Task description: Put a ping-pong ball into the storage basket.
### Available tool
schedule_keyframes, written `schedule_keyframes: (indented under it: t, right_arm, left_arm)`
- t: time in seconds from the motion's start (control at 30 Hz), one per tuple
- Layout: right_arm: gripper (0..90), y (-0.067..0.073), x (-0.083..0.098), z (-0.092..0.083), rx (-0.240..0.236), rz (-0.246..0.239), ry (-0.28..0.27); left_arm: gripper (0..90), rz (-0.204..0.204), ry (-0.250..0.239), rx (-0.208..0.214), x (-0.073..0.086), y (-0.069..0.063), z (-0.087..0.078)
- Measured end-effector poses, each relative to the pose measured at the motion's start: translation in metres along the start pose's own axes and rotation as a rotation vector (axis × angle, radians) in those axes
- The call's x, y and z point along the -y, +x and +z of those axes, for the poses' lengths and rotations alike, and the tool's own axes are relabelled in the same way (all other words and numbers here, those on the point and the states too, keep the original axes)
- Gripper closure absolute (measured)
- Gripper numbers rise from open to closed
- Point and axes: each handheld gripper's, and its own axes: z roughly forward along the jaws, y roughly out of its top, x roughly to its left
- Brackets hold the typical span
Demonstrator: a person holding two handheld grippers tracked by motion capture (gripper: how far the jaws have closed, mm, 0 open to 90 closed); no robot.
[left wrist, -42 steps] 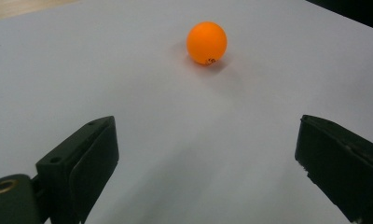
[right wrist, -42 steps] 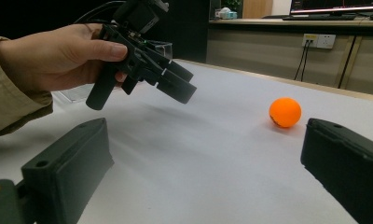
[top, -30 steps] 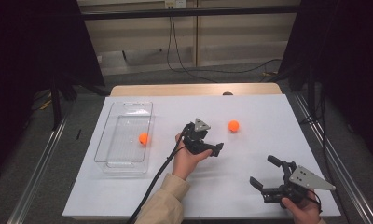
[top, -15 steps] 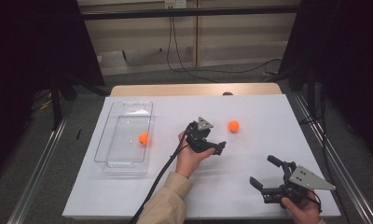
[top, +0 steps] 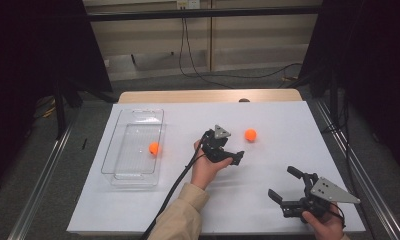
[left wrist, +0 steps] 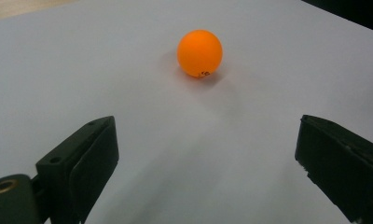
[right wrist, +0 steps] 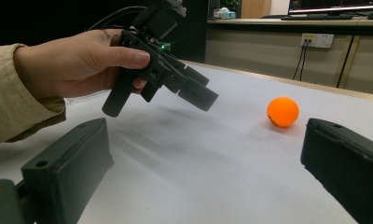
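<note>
White paper covers the desk (top: 268,200), and on it, right of centre, an orange ball (top: 250,135) lies free. Just short of the ball, the left gripper (top: 228,155) hovers with its jaws spread wide and empty, pointed at the ball, apart from it. Near the desk's front right corner the right gripper (top: 288,187) is held low, jaws also wide apart, gripping nothing. At the left stands a clear tray (top: 119,150) with a second orange ball (top: 154,148) inside. Grey floor, dark curtains and trailing wall cables surround the desk.
</note>
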Motion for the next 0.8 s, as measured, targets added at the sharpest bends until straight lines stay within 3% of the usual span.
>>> schedule_keyframes:
  t: [0.8]
  right_arm:
    - [1.1, 0.000, 0.000, 0.001, 0.005, 0.005, 0.004]
  left_arm:
    - [6.1, 0.003, 0.001, 0.003, -0.005, -0.004, 0.016]
